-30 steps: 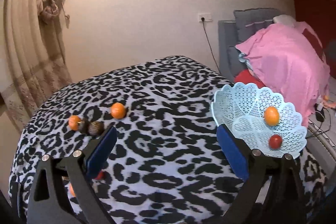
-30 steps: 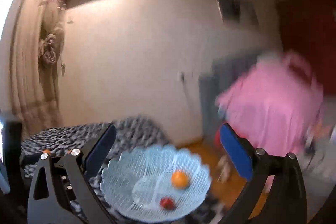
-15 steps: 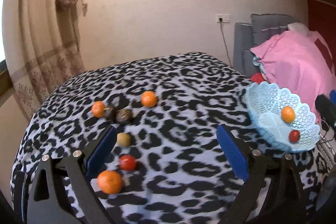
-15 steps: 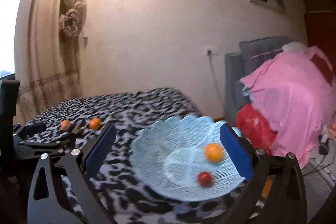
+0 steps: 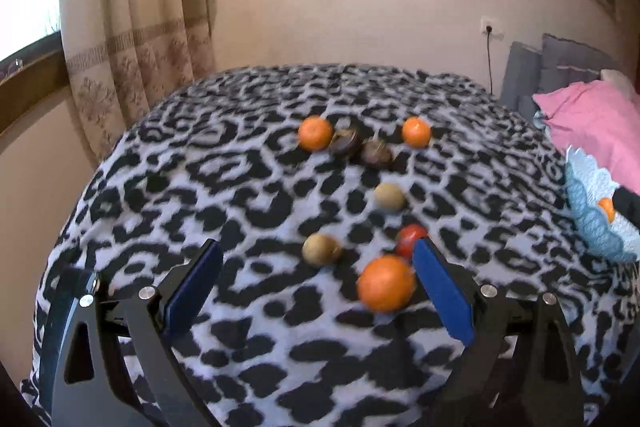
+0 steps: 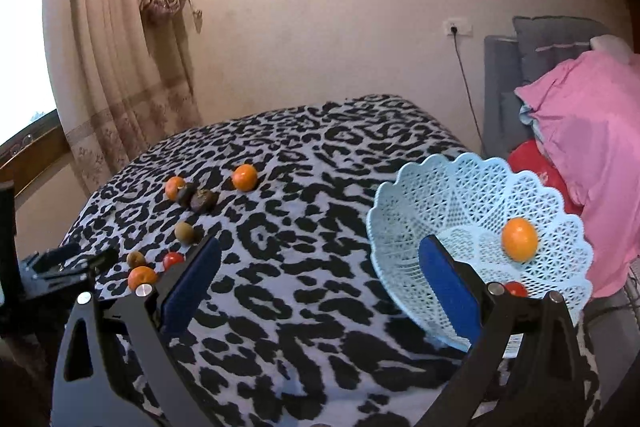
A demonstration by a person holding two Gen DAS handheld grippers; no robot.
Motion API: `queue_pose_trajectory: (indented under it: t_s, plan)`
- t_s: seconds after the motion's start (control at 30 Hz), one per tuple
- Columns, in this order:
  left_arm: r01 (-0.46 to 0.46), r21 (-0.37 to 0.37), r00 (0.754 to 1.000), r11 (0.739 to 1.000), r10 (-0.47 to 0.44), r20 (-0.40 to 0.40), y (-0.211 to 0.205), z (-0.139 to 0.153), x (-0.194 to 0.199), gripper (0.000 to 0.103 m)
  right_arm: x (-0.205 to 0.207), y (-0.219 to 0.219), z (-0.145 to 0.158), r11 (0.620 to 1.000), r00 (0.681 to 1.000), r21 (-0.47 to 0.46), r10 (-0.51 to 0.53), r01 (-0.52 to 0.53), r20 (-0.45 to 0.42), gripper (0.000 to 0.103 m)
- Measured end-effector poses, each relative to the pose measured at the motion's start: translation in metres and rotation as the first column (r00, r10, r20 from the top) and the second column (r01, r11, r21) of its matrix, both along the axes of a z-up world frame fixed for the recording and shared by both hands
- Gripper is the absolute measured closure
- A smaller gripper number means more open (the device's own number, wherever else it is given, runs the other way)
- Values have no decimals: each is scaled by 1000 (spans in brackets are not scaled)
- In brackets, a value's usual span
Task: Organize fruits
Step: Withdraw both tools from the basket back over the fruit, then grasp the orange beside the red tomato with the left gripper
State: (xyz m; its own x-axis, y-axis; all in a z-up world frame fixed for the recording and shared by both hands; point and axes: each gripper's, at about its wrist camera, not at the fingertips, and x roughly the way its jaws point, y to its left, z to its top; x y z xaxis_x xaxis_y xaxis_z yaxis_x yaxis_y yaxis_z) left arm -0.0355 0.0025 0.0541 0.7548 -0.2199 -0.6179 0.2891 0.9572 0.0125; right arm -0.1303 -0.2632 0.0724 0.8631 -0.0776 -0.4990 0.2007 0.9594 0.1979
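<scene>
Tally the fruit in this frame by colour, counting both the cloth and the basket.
Orange: 4, three on the cloth, one in the basket
Red: 2, one on the cloth, one in the basket
Tan: 2
Dark brown: 2
Total: 10

The basket (image 6: 420, 195) is pale blue perforated plastic; the leopard-print cover (image 6: 304, 259) looks like soft matt cloth; the oranges (image 5: 386, 283) have dimpled skin.
</scene>
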Motion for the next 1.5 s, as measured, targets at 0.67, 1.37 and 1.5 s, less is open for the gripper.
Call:
queue_pose_trajectory:
  t_s: [0.67,1.37,1.5]
  plan:
    - [118,-103,965,988,-138,-222,-23,-36,21,43,36,23,-26,992,983,58,117,-110,-139,2]
    - [113,-234,967,966,-161,-196,27,-17,2,65,63,61,-23,965,953,92,256,-244,-163,5]
    - [82,-234,978,969,-123,-169,45,-8,-3,65,75,81,-23,948,933,86,317,-307,-171,11]
